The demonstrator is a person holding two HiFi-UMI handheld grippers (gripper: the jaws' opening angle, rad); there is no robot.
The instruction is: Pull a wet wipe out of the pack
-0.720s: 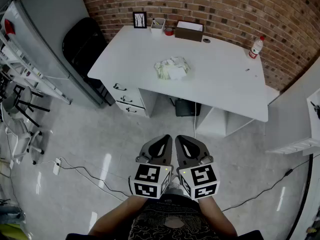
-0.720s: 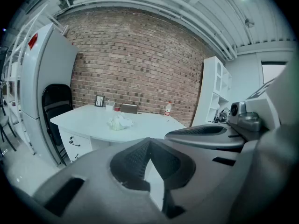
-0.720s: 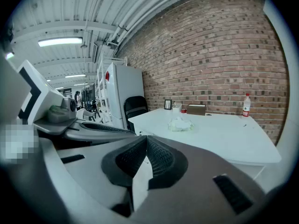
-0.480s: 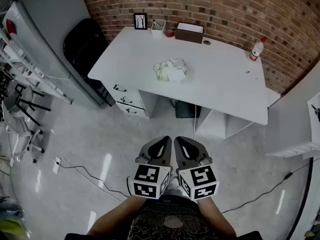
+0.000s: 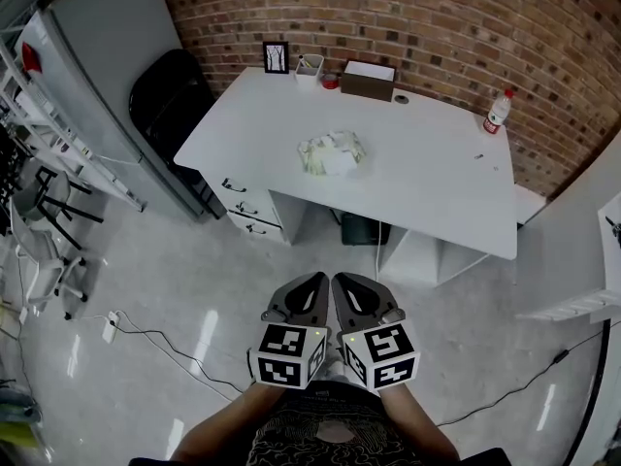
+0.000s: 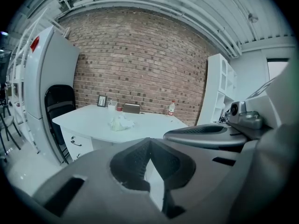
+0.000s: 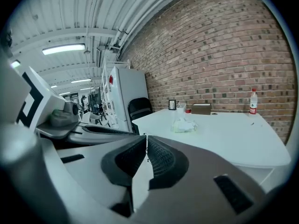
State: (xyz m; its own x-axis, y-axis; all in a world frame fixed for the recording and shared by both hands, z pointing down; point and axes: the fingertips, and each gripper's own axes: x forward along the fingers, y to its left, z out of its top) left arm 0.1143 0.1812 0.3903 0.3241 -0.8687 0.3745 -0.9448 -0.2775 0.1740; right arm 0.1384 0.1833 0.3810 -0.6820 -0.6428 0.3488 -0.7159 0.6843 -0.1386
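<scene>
Head view first: the person is standing back on the open floor, holding the left gripper and right gripper side by side, close in front of their body. The wet wipe pack is sitting near the middle of the white desk, pretty much dead ahead and well apart from both claws. It's looking crumpled with something white bunched on top, and its longer side seems to be running roughly along the desk's length, though I can't say that for sure from here. Neither hand is looking clearly nearer to me.

Left gripper view: the left gripper is pointing toward the desk with its jaws closed together, tips meeting, nothing between them. The pack is showing up small and far off, a bit left of the tips.

Right gripper view: same deal, the right gripper is carrying nothing, jaws pressed together at the tips. The pack is sitting a bit right of its tips, far across the desk top.

My guess is the whole thing is hinging on walking straight forward first, since nothing's in reach yet.
</scene>
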